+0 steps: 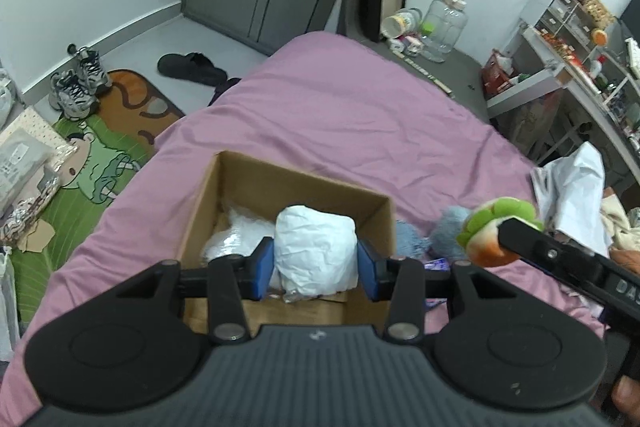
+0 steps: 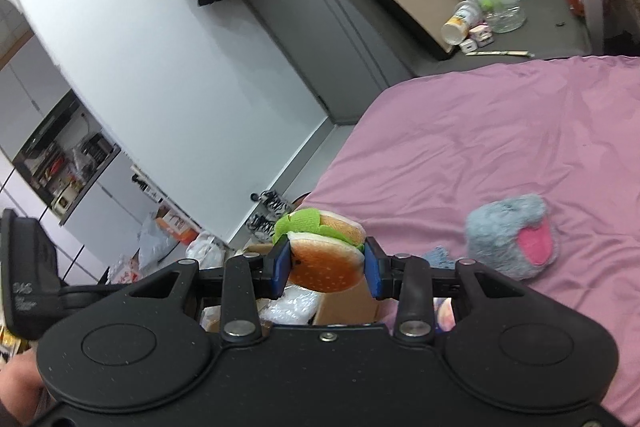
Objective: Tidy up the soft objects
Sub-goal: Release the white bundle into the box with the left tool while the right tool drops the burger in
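We note the left gripper (image 1: 316,259) has its blue pads pressed on both sides of a crumpled white bundle (image 1: 316,247); the jaws stand partly apart, closed on it. The bundle hangs over the open cardboard box (image 1: 240,183), which sits on the pink bed sheet (image 1: 360,115) near the sheet's near edge, toward its left side. Inside the box, to the left of the bundle, we see a clear plastic bag (image 1: 230,239); we cannot tell whether the bundle touches it.

The right gripper (image 2: 327,267) is clamped on a plush burger (image 2: 326,255): orange-brown bun between the pads, green lettuce frill on top. Jaws partly apart, with the toy filling the gap. In the left wrist view the same burger (image 1: 496,231) shows just right of the box, held clear of the sheet. In the right wrist view part of the box (image 2: 348,303) and the plastic bag show below the burger.

A grey-blue plush with a pink tongue (image 2: 516,235) lies on the sheet to the right of the box, apart from both grippers. A smaller blue plush piece (image 1: 412,243) lies between it and the box wall.

At the sheet's right edge lies a heap of white crumpled material (image 1: 572,187).
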